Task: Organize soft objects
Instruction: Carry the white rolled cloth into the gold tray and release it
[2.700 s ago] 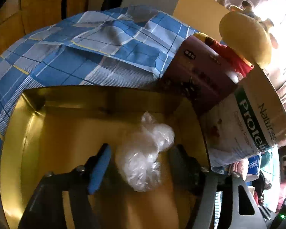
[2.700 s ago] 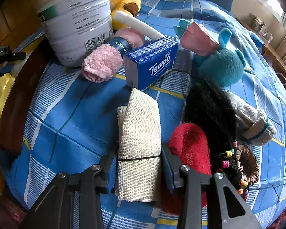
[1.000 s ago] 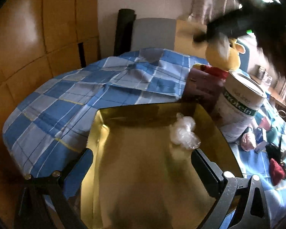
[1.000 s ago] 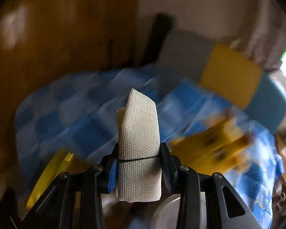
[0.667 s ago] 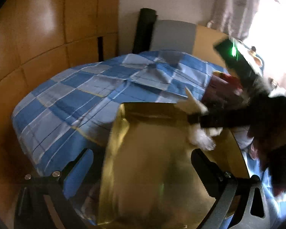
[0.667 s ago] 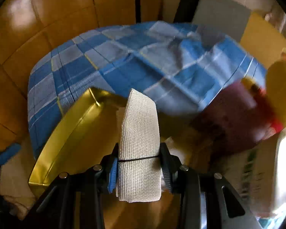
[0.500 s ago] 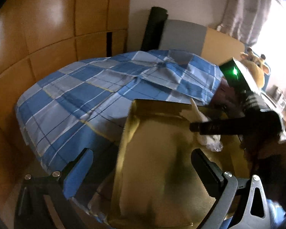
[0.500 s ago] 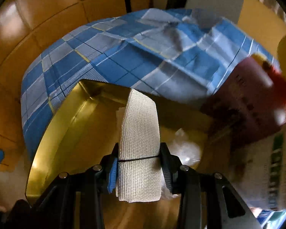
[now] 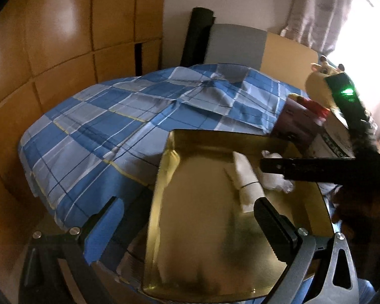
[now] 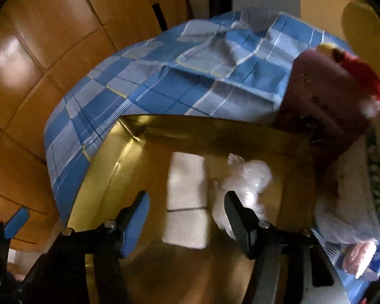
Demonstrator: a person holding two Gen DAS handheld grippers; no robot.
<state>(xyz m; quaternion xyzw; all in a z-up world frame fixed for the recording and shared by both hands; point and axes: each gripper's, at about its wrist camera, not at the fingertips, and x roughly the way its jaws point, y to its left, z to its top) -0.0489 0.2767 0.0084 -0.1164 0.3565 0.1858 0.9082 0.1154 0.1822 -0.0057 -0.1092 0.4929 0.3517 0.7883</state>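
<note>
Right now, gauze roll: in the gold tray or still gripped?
In the tray. The gauze roll lies on the gold tray floor beside the plastic wad; the right gripper has just been opening, pads clear of it.

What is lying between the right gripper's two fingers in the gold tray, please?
In the right wrist view, the banded gauze roll lies on the gold tray between the right gripper's fingers, which have just been opening and stand clear of it. The crumpled plastic bag lies beside it.

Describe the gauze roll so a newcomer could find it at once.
Find the gold tray at the edge of the blue checked cloth. Two pale things lie inside it, side by side. The gauze roll is the flat, woven, off-white block with a thin dark band around it; its neighbour is a shiny crumpled plastic bag.
</note>
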